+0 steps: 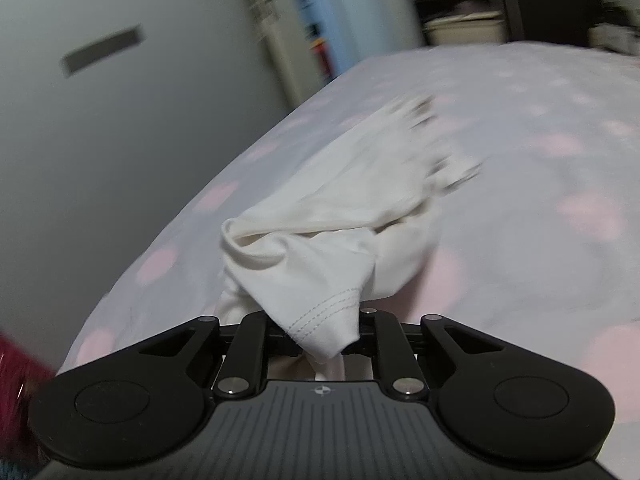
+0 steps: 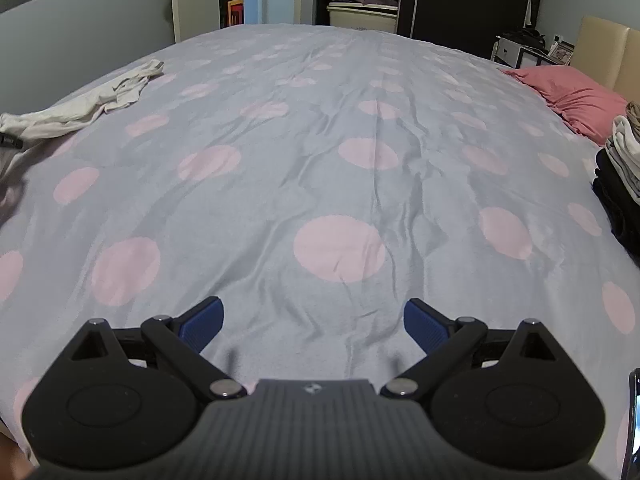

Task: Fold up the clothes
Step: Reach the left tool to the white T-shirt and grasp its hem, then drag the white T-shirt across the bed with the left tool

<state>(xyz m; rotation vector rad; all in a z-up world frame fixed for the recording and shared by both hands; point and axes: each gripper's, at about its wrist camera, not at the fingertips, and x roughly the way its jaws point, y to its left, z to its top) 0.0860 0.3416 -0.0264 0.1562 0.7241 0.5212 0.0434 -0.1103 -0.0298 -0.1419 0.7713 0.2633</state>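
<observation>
Bedroom; bed (image 2: pixel 320 128) under grey duvet with pink dots. White garment (image 1: pixel 320 216) stretched along bed's left edge, hem clamped in left gripper (image 1: pixel 320 328). Right gripper (image 2: pixel 313 320) spread wide, empty, above duvet. Folded stack (image 2: pixel 620 176) at bed's right edge.

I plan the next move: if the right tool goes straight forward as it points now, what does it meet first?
Probably only the spotted bed cover; the open right tool points along it, with no garment in that line.
</observation>
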